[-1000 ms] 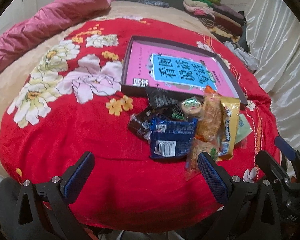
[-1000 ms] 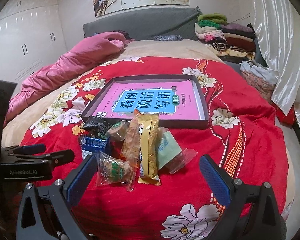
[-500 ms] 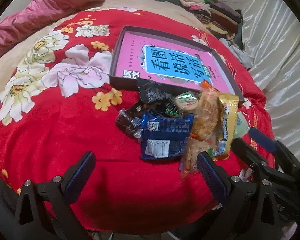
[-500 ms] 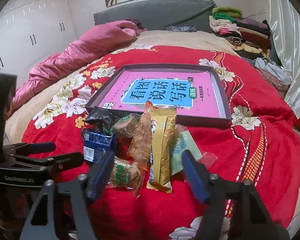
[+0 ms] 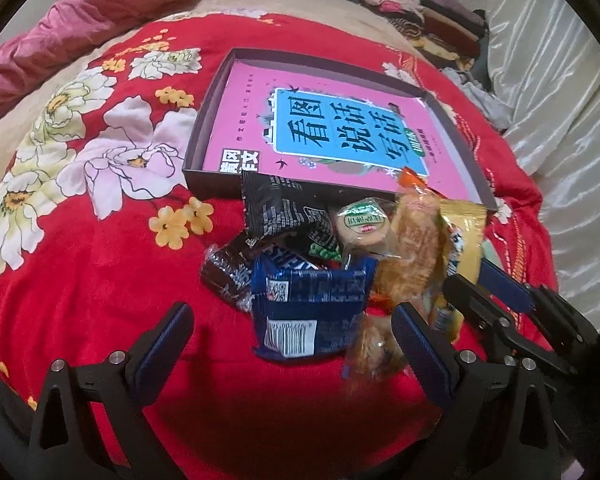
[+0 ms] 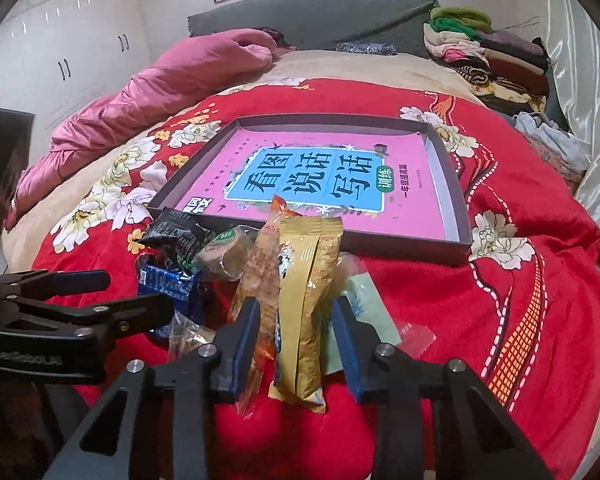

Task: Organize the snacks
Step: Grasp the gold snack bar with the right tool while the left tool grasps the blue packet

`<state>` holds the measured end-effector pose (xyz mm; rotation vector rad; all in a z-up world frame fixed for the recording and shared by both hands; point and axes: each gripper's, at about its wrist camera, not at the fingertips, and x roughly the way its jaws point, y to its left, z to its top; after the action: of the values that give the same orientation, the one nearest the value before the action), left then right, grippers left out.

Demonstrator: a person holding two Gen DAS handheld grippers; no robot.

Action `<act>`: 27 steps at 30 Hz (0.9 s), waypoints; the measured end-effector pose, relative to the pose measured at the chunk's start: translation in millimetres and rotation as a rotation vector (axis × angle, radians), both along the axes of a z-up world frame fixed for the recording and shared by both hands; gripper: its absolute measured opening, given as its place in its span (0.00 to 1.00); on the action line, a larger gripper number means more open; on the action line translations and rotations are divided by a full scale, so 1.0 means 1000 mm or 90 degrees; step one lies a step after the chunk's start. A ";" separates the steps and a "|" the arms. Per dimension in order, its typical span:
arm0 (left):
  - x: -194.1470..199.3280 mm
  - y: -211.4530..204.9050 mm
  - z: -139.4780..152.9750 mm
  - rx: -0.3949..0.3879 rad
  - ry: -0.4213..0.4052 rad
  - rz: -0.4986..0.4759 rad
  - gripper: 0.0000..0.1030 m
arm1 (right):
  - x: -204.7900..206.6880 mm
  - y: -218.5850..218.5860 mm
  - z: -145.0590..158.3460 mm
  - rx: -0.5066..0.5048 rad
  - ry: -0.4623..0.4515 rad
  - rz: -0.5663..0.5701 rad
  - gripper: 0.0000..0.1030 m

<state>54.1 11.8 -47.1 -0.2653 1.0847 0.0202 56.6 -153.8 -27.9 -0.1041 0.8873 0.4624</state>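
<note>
A: How do the right gripper jaws stand?
B: Closing around the yellow packet, pads not yet pressing it.
A: The left gripper?
B: Jaws released wide, astride the blue packet.
A: And the snack pile?
B: On the red bedspread, just before the shallow box with its pink book.

- Both views are evenly lit by soft indoor light, fairly bright, with strong colours.
- Fisheye bending curves the bed's edges; the corners are black.
- The white curtain and wardrobe doors carry pale glare.
- Dark shadow lies on the red blanket beneath the gripper arms.
- The nearest snack wrapper is blurred.
</note>
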 end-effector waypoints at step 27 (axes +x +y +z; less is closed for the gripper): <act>0.020 -0.002 -0.008 -0.028 0.033 0.010 0.53 | 0.017 -0.005 0.006 0.044 -0.029 0.015 0.17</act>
<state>74.0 9.5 -55.1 -0.3139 1.1349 0.0174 73.2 -159.2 -22.0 -0.0616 0.8249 0.5098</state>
